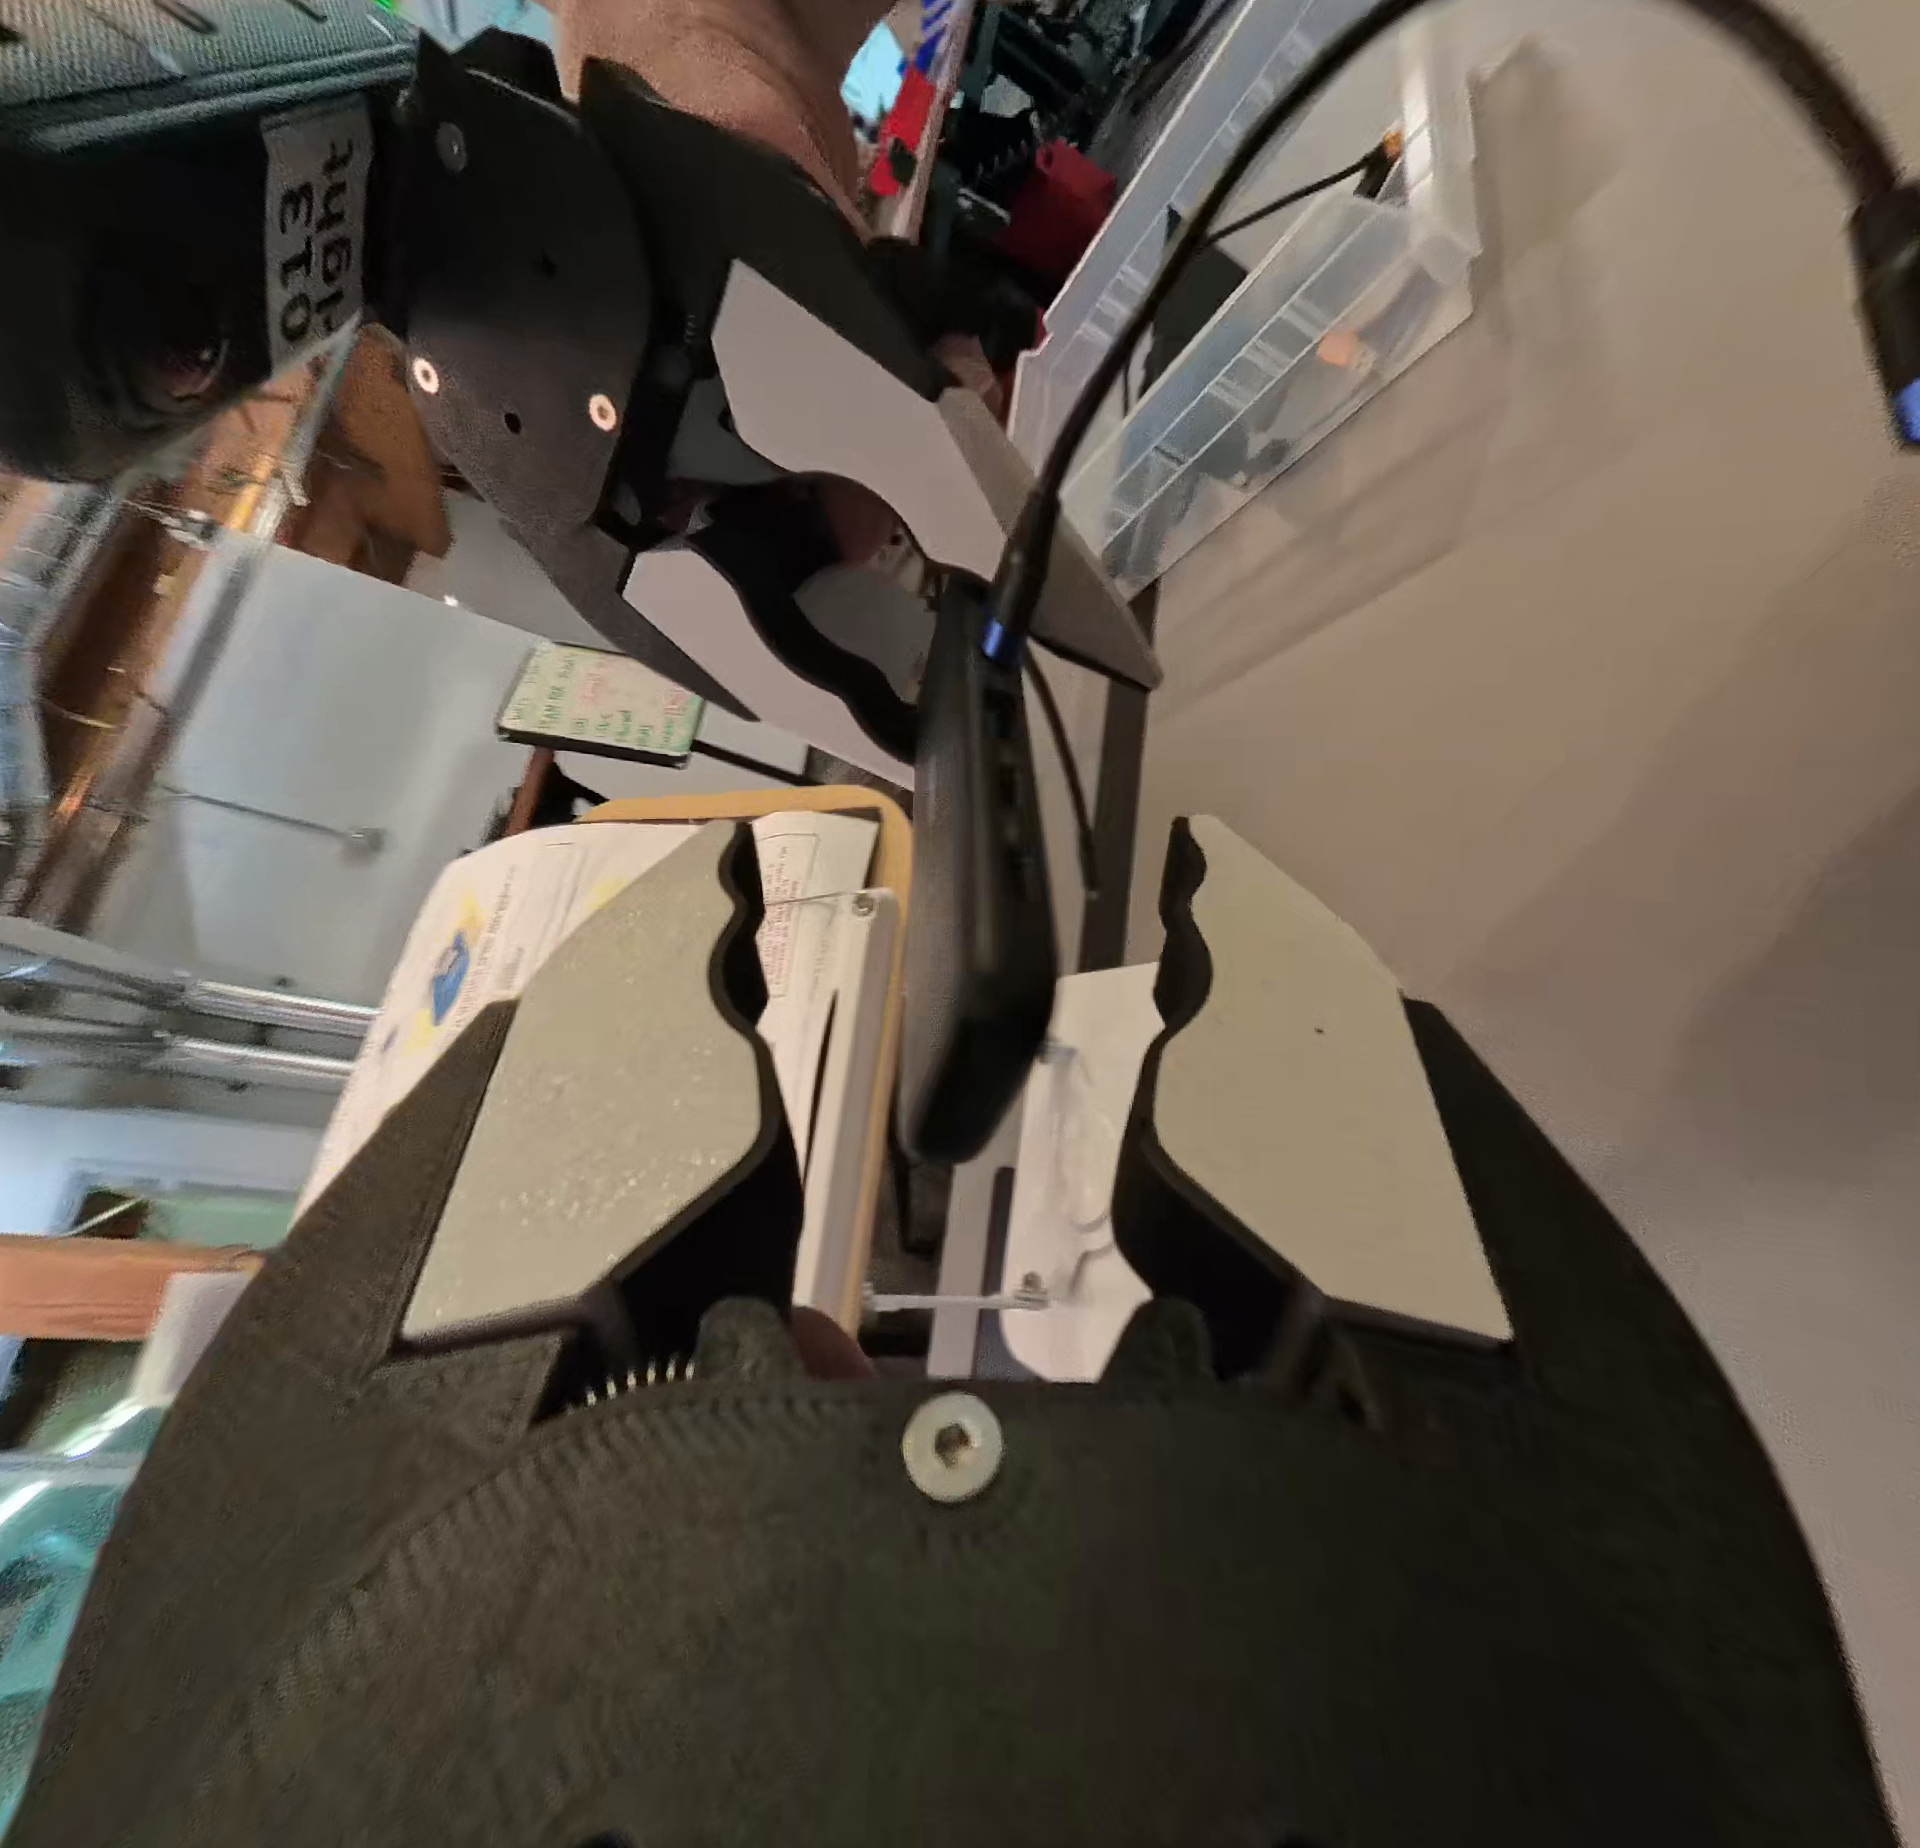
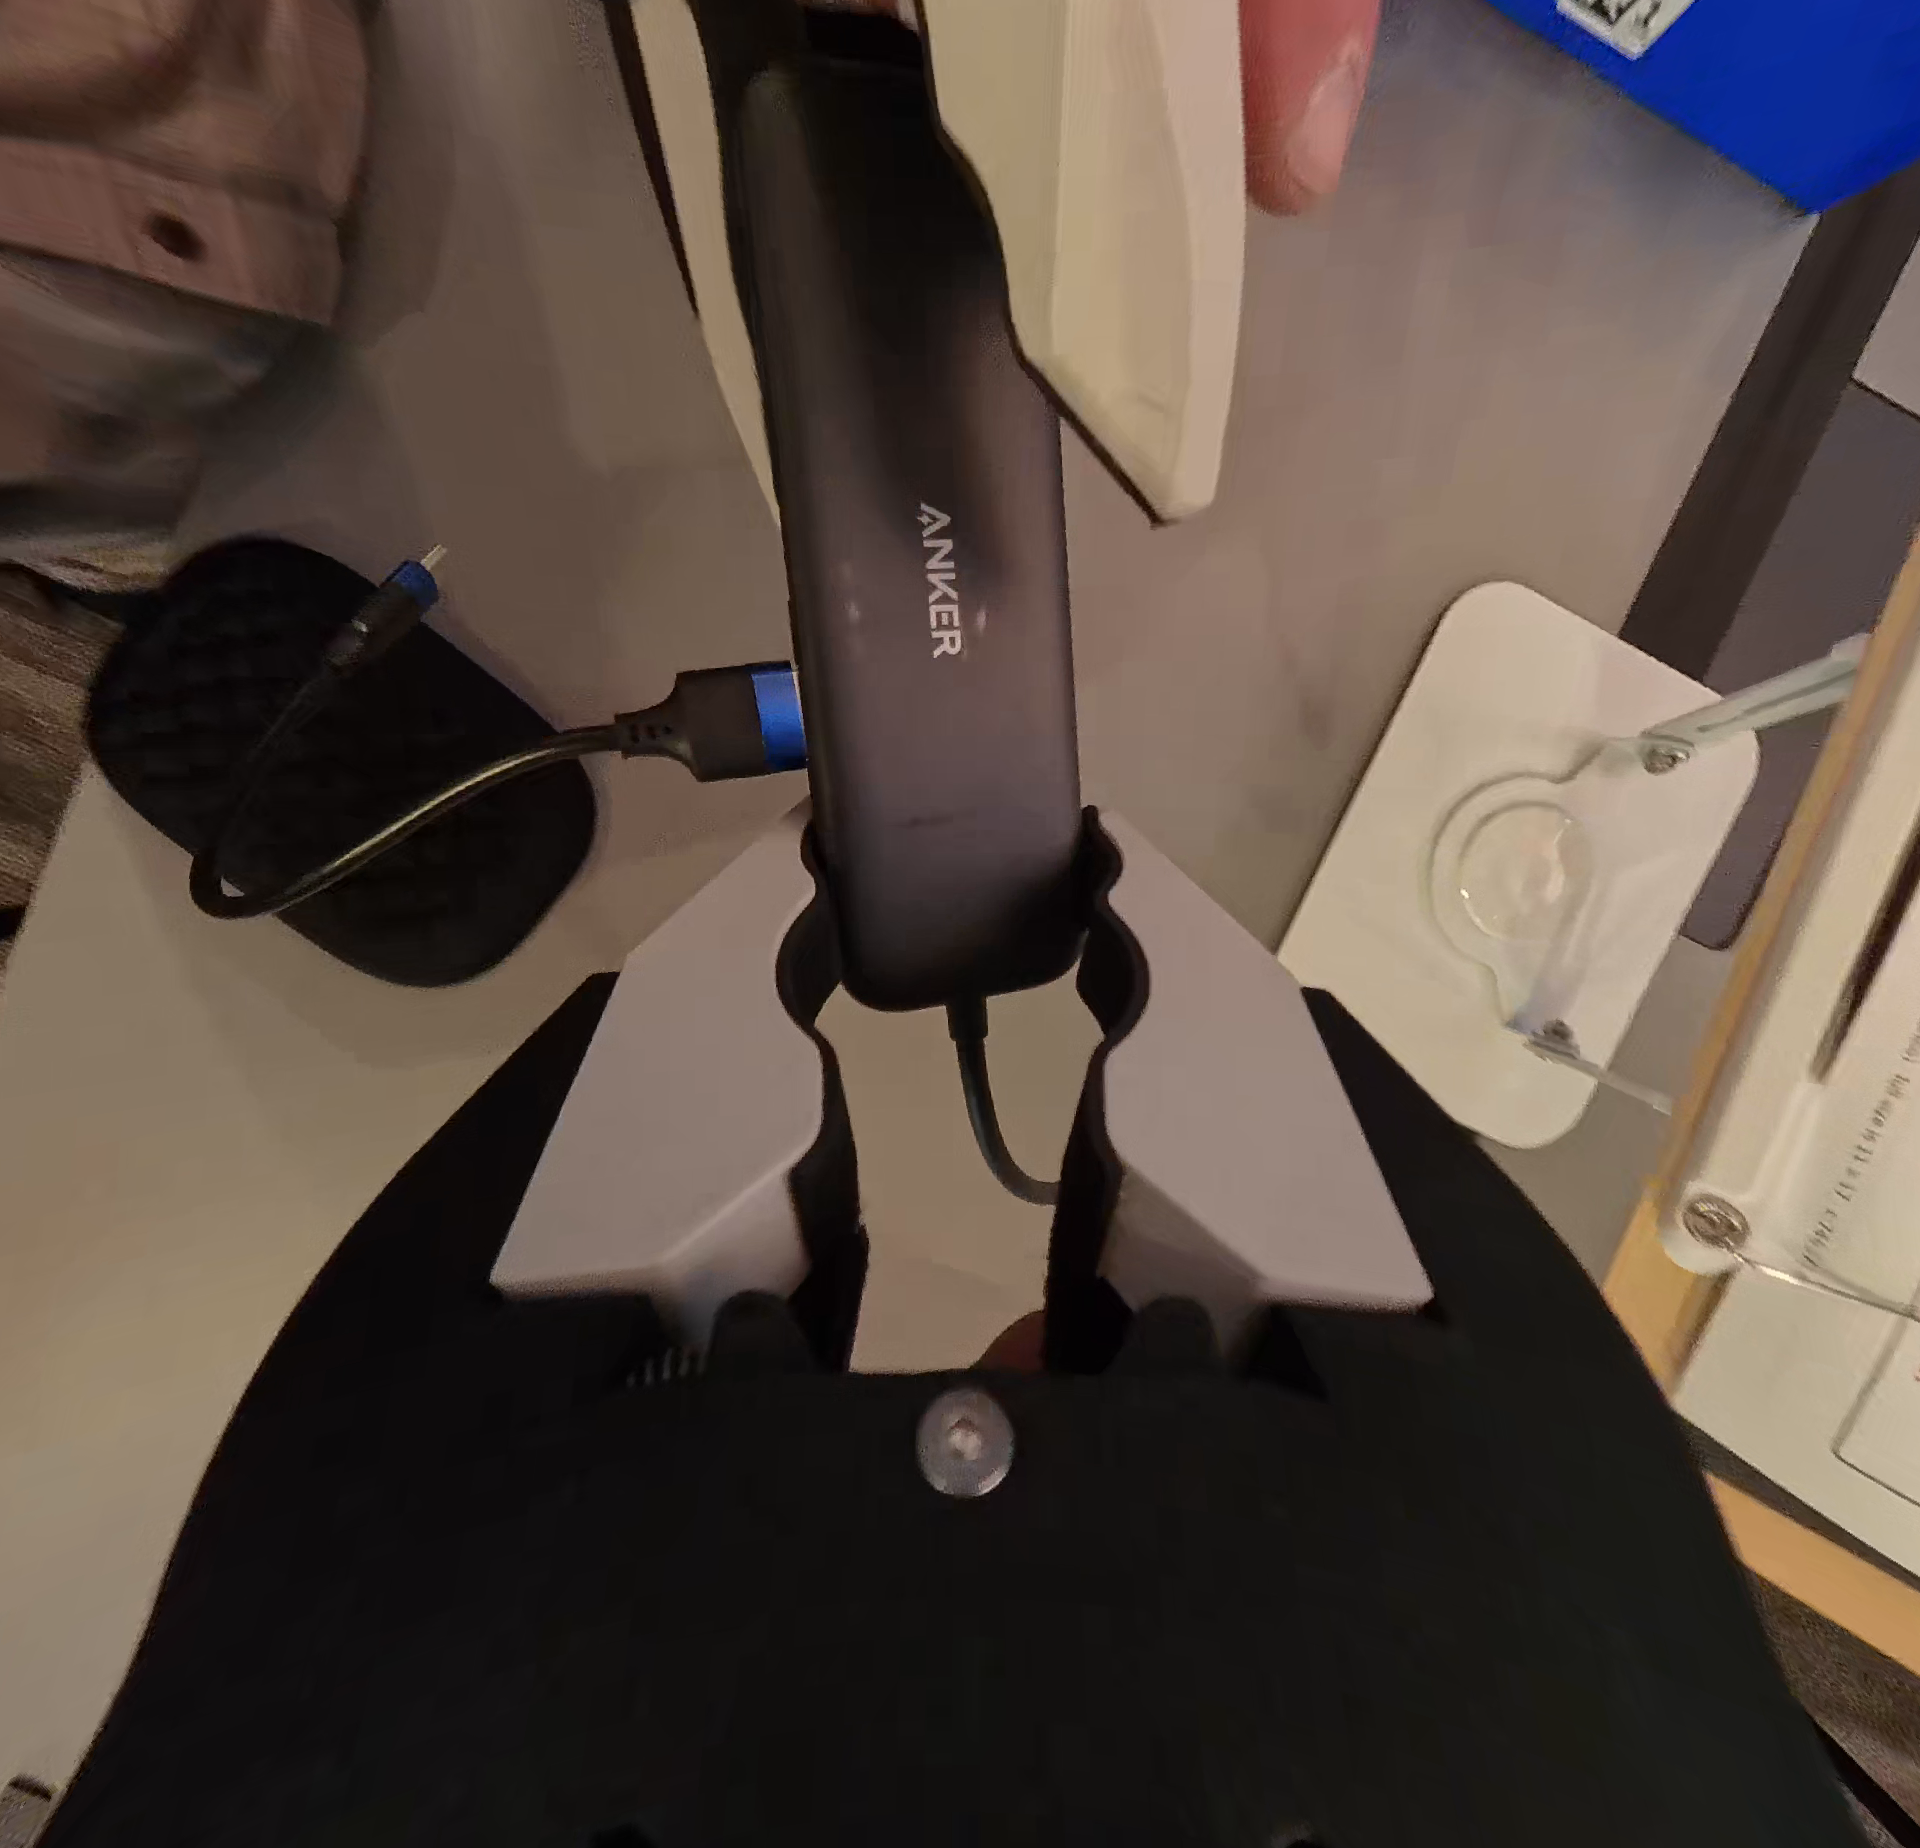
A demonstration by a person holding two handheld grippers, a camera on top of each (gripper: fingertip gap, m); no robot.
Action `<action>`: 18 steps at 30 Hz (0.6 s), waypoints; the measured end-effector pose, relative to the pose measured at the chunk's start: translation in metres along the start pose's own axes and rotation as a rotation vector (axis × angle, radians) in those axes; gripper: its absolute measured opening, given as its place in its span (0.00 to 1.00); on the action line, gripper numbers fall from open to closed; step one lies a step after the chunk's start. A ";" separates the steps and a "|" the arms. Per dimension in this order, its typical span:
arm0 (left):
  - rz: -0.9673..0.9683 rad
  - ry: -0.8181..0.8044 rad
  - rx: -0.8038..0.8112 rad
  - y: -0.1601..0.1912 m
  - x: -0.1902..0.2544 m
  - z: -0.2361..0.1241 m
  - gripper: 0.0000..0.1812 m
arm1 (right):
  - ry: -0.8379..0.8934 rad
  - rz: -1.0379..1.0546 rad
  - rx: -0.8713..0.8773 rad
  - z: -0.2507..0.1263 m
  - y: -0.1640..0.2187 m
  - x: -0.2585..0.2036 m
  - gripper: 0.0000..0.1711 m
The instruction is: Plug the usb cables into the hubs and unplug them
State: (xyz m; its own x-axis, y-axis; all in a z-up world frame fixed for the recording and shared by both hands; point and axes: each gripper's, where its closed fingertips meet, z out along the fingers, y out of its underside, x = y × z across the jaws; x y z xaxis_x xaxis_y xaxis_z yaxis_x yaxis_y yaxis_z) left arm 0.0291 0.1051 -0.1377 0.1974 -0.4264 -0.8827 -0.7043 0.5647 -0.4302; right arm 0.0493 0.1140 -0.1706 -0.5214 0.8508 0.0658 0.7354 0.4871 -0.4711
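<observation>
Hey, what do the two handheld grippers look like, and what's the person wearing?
Both grippers, left gripper and right gripper, have textured black bodies, a silver screw at the centre, and pale grey faceted fingers edged with wavy black pads. The right one carries a white label. The person wears a buttoned, muted pinkish shirt.

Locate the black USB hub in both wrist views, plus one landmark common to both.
Left wrist view: the hub hangs edge-on at centre, beyond the open left gripper, its top end held by the right gripper.
Right wrist view: hub runs up the centre, its near end clamped between the fingers.
Shared landmark: blue-collared USB plug seated in the hub's side.
</observation>
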 end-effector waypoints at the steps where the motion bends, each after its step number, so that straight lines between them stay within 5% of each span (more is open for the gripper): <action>1: 0.018 -0.015 -0.012 0.001 0.000 0.002 0.42 | -0.020 0.009 0.028 -0.001 -0.004 -0.002 0.24; 18: 0.197 -0.167 0.087 -0.012 -0.001 0.006 0.17 | -0.163 -0.007 0.072 0.015 -0.021 -0.018 0.24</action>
State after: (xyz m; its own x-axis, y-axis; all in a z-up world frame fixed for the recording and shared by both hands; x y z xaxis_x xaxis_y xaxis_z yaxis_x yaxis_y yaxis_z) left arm 0.0413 0.1030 -0.1324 0.1774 -0.1840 -0.9668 -0.6806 0.6867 -0.2556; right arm 0.0364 0.0855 -0.1750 -0.5939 0.8013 -0.0721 0.7019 0.4722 -0.5333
